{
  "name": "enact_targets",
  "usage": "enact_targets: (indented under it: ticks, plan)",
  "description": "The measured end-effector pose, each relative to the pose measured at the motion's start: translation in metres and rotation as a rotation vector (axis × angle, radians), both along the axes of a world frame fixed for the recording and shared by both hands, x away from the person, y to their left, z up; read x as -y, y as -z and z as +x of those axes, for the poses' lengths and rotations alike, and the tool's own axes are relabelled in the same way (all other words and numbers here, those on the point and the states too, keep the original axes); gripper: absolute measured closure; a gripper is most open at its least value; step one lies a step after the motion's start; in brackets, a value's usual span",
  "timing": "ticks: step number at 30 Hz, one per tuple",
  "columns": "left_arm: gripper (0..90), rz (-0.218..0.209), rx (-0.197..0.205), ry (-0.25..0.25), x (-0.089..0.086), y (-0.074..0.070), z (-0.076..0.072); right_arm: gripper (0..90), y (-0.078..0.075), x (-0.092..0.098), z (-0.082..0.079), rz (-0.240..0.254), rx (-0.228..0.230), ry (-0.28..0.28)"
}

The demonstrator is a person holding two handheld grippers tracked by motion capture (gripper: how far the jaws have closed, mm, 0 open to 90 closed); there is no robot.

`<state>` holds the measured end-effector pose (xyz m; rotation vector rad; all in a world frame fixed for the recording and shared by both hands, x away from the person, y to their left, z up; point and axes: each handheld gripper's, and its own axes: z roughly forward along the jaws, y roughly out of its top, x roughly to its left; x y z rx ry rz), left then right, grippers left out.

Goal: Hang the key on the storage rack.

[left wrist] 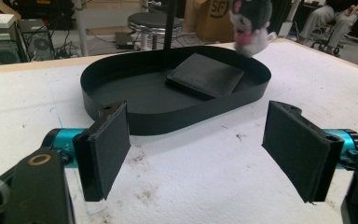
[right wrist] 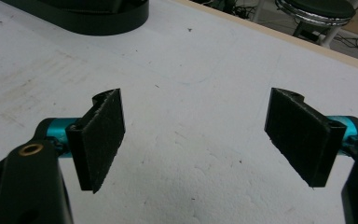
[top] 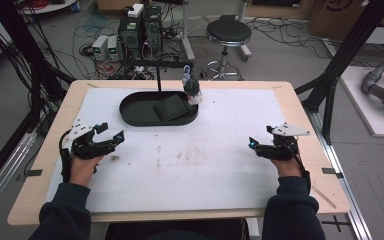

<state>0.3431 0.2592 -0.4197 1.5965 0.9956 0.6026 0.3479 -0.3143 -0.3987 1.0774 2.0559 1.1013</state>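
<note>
A black oval tray sits at the back middle of the white mat, with a folded black cloth lying in its right half. A small plush toy hangs from a black stand at the tray's right end. My left gripper rests near the table's left side, open and empty, facing the tray. My right gripper rests near the right side, open, with bare mat between its pads.
The white mat covers most of the wooden table and is stained in the middle. Beyond the far edge stand a round stool, computer boxes and loose cables. Black frame posts rise at the right.
</note>
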Motion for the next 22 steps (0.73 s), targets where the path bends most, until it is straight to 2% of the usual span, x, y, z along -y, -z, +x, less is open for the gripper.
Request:
enact_targets:
  ticks: [9,22]
  plan:
    - [22.8,0.004,0.003,0.004,0.0017,0.0001,-0.0008,20.4,0.0023,0.0022,-0.0011,-0.029,-0.002,0.011]
    - [23.0,0.005,0.003,-0.002,0.0025,0.0006,-0.0004,20.5,0.0023,0.0027,-0.0016,-0.023,0.007,0.007]
